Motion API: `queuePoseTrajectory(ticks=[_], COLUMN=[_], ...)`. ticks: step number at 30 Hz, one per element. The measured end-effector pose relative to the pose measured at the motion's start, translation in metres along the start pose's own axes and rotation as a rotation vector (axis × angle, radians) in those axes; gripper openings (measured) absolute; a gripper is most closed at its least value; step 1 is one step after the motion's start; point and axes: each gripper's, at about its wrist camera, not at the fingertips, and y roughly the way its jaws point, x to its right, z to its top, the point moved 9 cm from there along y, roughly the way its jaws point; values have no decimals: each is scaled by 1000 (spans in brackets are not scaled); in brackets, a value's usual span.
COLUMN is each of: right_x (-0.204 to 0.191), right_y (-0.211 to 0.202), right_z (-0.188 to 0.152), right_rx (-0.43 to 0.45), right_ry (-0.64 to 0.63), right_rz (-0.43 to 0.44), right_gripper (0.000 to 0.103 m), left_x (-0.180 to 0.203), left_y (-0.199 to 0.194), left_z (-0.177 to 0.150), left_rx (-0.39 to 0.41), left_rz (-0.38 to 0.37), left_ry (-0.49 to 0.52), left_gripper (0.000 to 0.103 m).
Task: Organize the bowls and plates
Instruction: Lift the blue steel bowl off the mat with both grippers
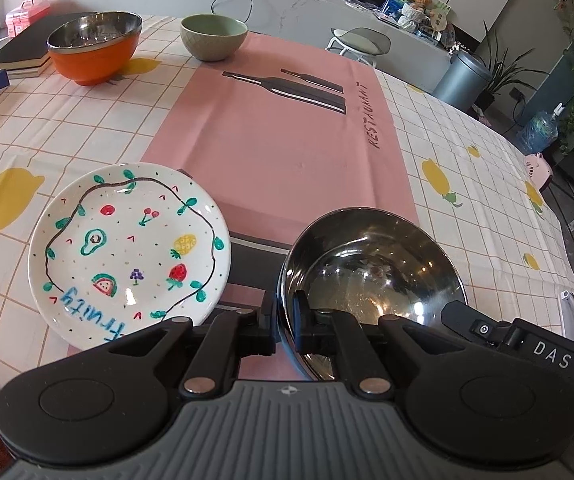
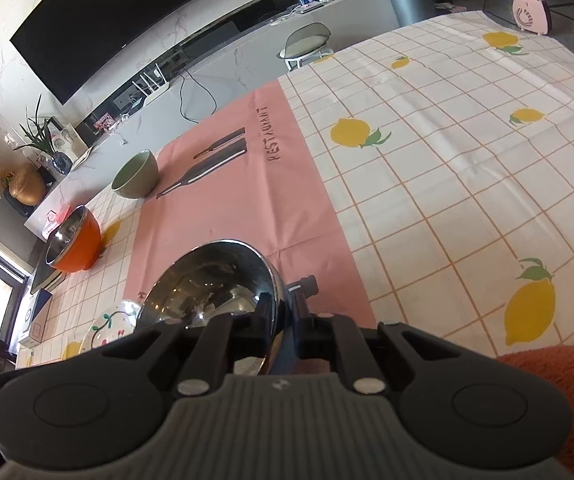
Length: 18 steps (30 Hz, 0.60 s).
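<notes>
Both grippers, left [image 1: 285, 320] and right [image 2: 283, 320], clamp opposite rims of one steel bowl [image 1: 371, 268], one finger inside, one outside. Bowl sits over the pink placemat [image 1: 279, 140]. Left view alone fully shows the fruit plate [image 1: 127, 252] just beside it.

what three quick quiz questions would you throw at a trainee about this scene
1. True or false: the left gripper is clamped on the rim of the steel bowl.
2. Which item lies just left of that bowl in the left wrist view? A fruit plate B mug C cutting board
3. How many bowls are in view altogether?
Key: 1 true; 2 A; 3 three
</notes>
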Motion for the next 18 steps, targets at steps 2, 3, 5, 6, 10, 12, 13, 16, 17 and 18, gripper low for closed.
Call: queuePoseTrajectory(ticks=[2,3,5,6,10,12,13,16,17,18], right_x=[0,-1,-2,-2,-2,-1,0,2,2,1], right_y=[2,2,2,3,3,3,3,2,1,-2], right_z=[0,0,-1,-2,-4,-4,-4,-4,-2,-1], right_rx=[-2,-1,-2,-4,-4,-6,-6,-1,10,27], right_ry=[1,-3,-15,-20,-25,-17,-12,10,14,13], right_rz=[5,3,-7,-15,-20,-15,-12,-8,-2,11], right_gripper=[8,9,10,10,12,13,13,21,29,34], left_x=[0,1,4,4,6,6,6,7,7,7], left_y=[0,0,-1,-2,-2,-2,-3,-6,-7,-9], left_z=[0,0,-1,-1,-2,-2,-2,0,0,1], left_rx=[7,9,15,17,19,19,24,45,52,61], left_rz=[0,2,5,7,7,4,7,5,6,8], left_ry=[4,9,22,27,30,27,30,36,36,37], left_gripper=[8,8,9,9,9,9,9,21,23,25])
